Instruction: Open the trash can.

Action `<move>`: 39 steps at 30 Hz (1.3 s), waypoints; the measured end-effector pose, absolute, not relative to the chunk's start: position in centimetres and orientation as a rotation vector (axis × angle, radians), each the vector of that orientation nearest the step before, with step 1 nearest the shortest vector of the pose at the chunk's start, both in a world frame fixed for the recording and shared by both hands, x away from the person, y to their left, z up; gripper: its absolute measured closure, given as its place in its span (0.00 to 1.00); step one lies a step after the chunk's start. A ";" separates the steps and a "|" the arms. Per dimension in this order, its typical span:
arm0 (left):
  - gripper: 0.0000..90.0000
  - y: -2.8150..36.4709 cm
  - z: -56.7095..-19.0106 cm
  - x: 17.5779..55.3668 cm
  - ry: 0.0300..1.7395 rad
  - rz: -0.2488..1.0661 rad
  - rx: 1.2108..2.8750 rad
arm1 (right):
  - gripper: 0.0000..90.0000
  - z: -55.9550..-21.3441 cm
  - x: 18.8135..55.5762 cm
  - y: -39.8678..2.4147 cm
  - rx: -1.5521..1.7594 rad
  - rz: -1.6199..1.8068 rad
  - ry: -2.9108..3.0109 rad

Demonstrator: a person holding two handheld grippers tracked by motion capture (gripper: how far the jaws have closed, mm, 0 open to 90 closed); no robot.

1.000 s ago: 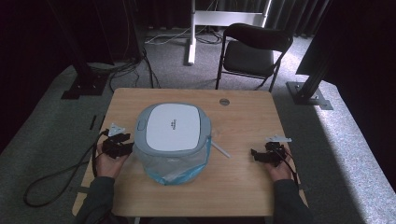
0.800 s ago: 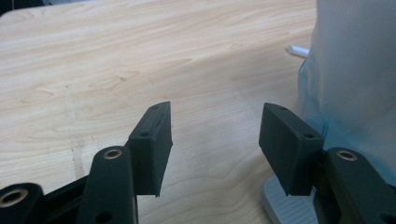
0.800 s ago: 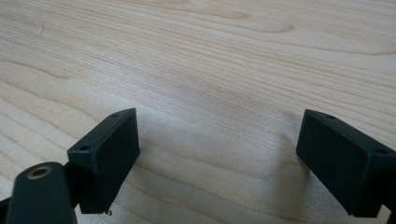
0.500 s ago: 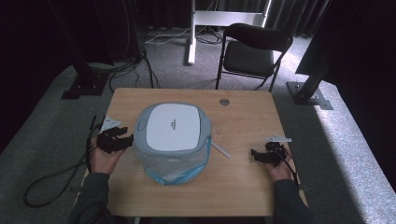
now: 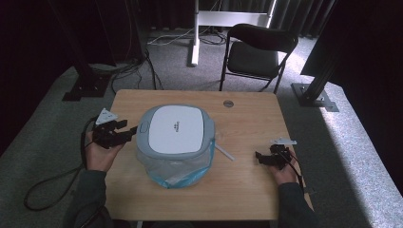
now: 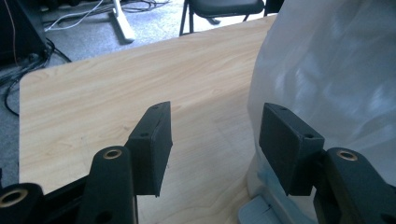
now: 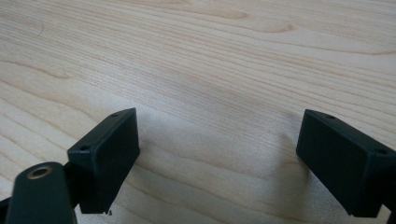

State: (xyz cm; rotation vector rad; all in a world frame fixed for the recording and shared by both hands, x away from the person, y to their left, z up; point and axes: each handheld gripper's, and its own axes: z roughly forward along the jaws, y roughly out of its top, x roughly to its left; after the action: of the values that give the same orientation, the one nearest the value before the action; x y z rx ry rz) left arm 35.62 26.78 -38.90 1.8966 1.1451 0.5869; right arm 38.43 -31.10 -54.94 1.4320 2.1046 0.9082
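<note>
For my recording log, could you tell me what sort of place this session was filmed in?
It looks like a studio or lab recording space rather than a home: a lone wooden table on grey carpet, dark curtains behind, metal stand bases, loose floor cables and a folding chair.

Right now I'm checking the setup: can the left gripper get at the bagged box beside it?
Probably yes. The left gripper is open and right beside the box, with the bag against one jaw and only bare table around it.
</note>
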 end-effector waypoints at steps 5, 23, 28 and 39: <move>0.49 26.7 -37.8 35.7 1.137 0.609 1.897 | 0.14 -54.9 38.4 -31.1 1.433 0.908 2.104; 0.48 26.8 -34.4 33.6 1.050 0.635 1.838 | 0.14 -54.9 38.4 -31.1 1.433 0.908 2.104; 0.47 25.9 -33.6 33.0 1.009 0.641 1.846 | 0.14 -54.9 38.4 -31.1 1.433 0.908 2.103; 0.46 25.3 -32.8 32.6 0.976 0.630 1.840 | 0.14 -54.9 38.4 -31.1 1.433 0.907 2.104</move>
State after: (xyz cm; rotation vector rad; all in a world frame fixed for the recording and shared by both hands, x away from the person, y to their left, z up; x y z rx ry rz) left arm 32.62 25.28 -32.80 1.8400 0.9761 0.6297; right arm 38.42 -31.09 -54.94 1.4334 2.1040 0.9069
